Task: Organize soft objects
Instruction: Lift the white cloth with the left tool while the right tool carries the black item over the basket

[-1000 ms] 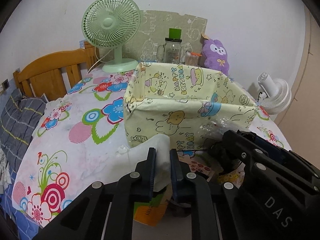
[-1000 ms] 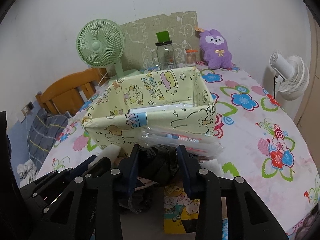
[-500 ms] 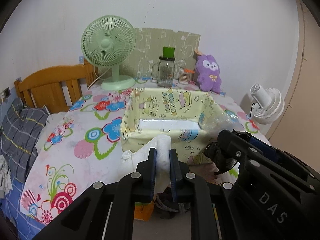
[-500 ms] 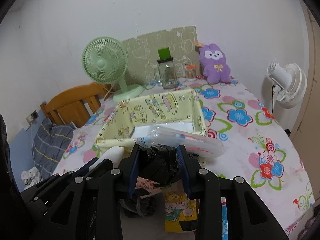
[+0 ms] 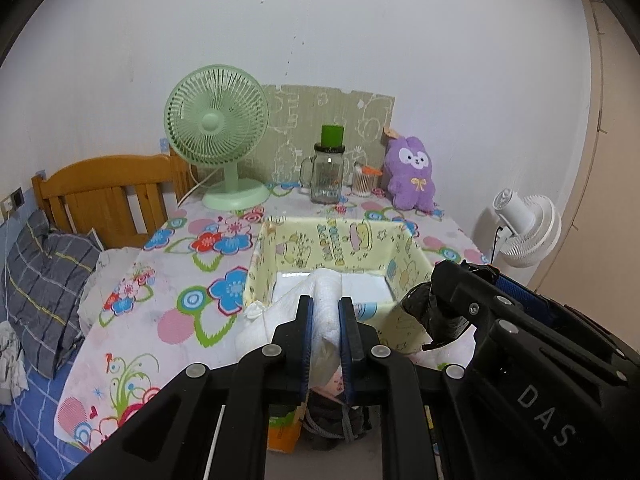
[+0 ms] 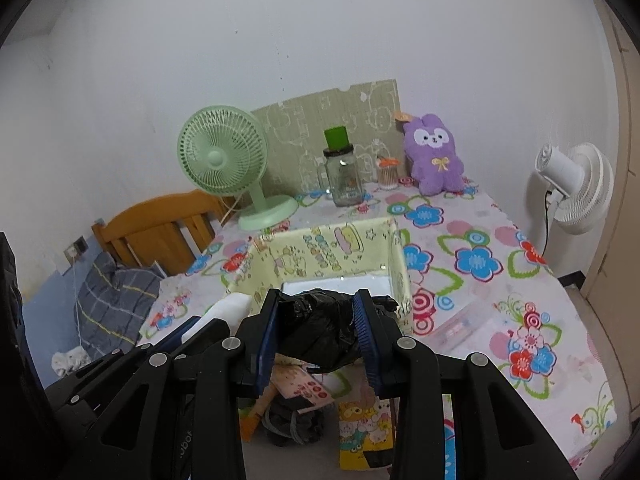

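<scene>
Left gripper [image 5: 325, 330] clamped tight on a white cloth [image 5: 326, 312], fabric bunched up between the two jaws and spilling out below. Right gripper [image 6: 316, 332] pinched on a crumpled black plastic bag [image 6: 320, 328], jaws partly apart with the bag filling the gap. Both bundles held off the bench [image 6: 480, 240], just in front of the near wall of a yellow cartoon-print fabric bin [image 6: 332, 248]. Bin upright and open-topped on the floral tablecloth, pale floor showing inside. From the left wrist view, right gripper just beside the left one, to its right, black bag visible at its tip. A clear plastic pouch [image 6: 460, 326] flat on the bench right of the bin. At the far edge: green desk fan [image 5: 218, 136], glass jar with green lid [image 5: 328, 172], small cotton-swab container [image 5: 364, 182], purple plush rabbit [image 5: 412, 174]. White fan [image 5: 524, 228] off the bench's right side. Wooden headboard [image 5: 104, 188] and grey plaid pillow [image 5: 44, 280] to the left.
</scene>
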{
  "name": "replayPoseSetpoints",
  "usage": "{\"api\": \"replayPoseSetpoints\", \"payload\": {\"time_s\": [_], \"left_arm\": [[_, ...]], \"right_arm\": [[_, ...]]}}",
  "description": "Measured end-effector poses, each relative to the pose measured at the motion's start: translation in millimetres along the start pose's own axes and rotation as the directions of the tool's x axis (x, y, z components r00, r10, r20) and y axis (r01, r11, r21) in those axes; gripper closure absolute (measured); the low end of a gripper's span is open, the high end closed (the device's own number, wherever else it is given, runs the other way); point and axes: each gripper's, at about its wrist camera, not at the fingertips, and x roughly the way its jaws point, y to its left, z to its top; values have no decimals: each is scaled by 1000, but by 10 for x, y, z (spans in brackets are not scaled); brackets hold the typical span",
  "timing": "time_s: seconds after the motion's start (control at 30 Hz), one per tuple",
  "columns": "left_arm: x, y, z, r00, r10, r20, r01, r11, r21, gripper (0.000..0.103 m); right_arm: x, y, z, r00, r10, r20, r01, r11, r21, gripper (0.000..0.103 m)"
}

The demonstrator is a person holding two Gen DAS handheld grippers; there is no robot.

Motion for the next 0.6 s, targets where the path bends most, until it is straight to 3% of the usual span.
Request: {"api": "replayPoseSetpoints", "payload": {"time_s": [0.6], "left_arm": [[38,-91,279,1000,-1,31,1,1000,21,93]], "right_arm": [[-11,-38,291,999,-40,29,40,999,-4,63]]}}
